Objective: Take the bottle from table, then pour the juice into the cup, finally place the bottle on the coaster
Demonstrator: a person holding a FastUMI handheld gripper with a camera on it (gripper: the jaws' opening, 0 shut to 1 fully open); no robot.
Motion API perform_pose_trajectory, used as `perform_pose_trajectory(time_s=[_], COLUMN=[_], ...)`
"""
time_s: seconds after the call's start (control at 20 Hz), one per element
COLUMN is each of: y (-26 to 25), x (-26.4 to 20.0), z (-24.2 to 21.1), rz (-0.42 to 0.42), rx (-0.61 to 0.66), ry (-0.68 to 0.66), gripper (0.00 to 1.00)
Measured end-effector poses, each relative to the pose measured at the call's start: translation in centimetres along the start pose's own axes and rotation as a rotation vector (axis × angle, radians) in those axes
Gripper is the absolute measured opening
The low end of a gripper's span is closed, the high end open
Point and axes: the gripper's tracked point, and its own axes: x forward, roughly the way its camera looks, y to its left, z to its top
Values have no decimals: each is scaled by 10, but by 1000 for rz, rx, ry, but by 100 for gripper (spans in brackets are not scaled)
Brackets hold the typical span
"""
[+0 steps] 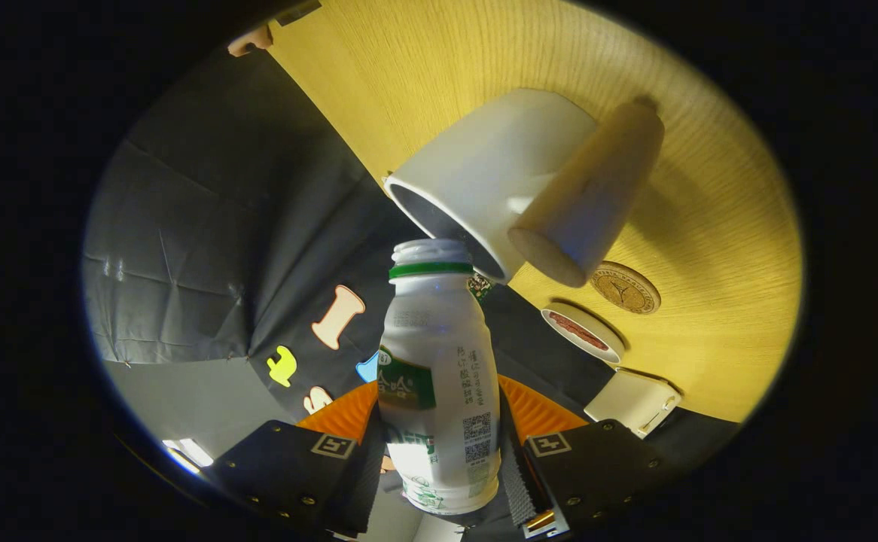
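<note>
My gripper (439, 444) is shut on a white juice bottle (439, 354) with a green neck ring and green label, both orange-backed fingers (537, 410) pressing its lower body. The whole view is tipped, so the wooden table (424, 68) runs steeply across it. The bottle's uncapped mouth sits right at the rim of the white cup (484, 162), pointing into its dark opening. A pale wooden handle (589, 199) sticks out from the cup's side. No liquid shows at the mouth. Beyond the cup lies the round cork coaster (624, 287) on the table.
A small white dish (582, 331) with something red in it lies beside the coaster. A white square object (632, 401) sits near the table's edge past the dish. The black booth cloth hangs behind the bottle.
</note>
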Motion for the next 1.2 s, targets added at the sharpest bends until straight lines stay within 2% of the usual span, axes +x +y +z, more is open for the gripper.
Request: perform_pose_trajectory(time_s=[0.15,0.35,0.45,0.6,0.8,1.2], y=[2,-5,-9,-4,2,-38], x=[-4,6,0,-4,-4,-4], z=[-2,-16,-13,-19,-27,-31], rz=[14,-23,-42,-28,34,99], rx=[-22,-239,-404,-670,-1049,-1865], ry=[-5,34,40,67,90,186], gripper=[68,68,68,67,67,67])
